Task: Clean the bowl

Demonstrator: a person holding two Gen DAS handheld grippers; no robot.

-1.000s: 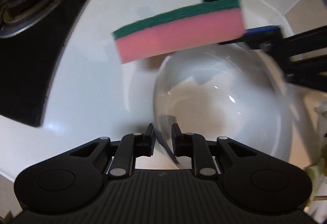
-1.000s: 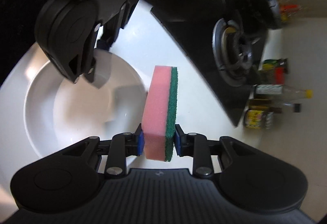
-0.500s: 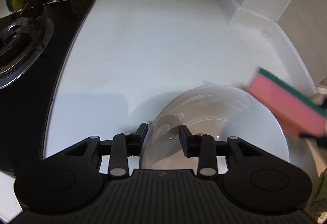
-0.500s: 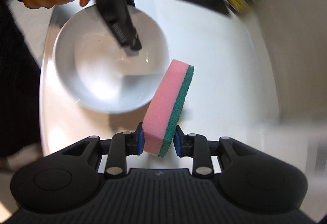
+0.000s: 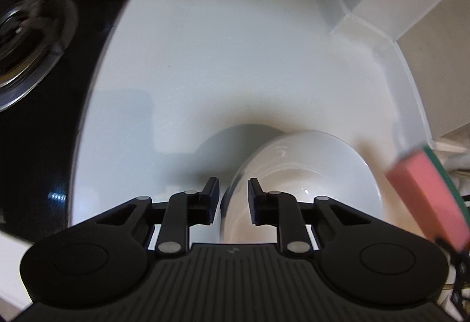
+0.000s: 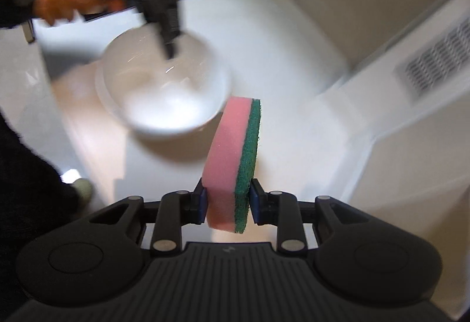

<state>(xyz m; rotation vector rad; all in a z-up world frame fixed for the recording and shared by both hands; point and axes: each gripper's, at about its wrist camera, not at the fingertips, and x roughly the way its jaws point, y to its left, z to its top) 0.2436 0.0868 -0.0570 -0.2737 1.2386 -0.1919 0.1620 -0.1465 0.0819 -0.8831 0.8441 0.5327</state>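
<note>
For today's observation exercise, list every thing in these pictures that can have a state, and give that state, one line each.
bowl: upright on the counter, looks empty.
sponge: clamped edge-on, off the counter, beside the bowl.
right hand-held gripper: shut on the sponge.
left hand-held gripper: jaws closing, astride the bowl's rim, pads not pressing.

White bowl (image 6: 164, 93), empty, glossy, upright on the white tabletop (image 5: 235, 57). Pink sponge (image 6: 232, 163) with green scrub layer, held on edge clear of the bowl, just beside its rim, green face right.
</note>
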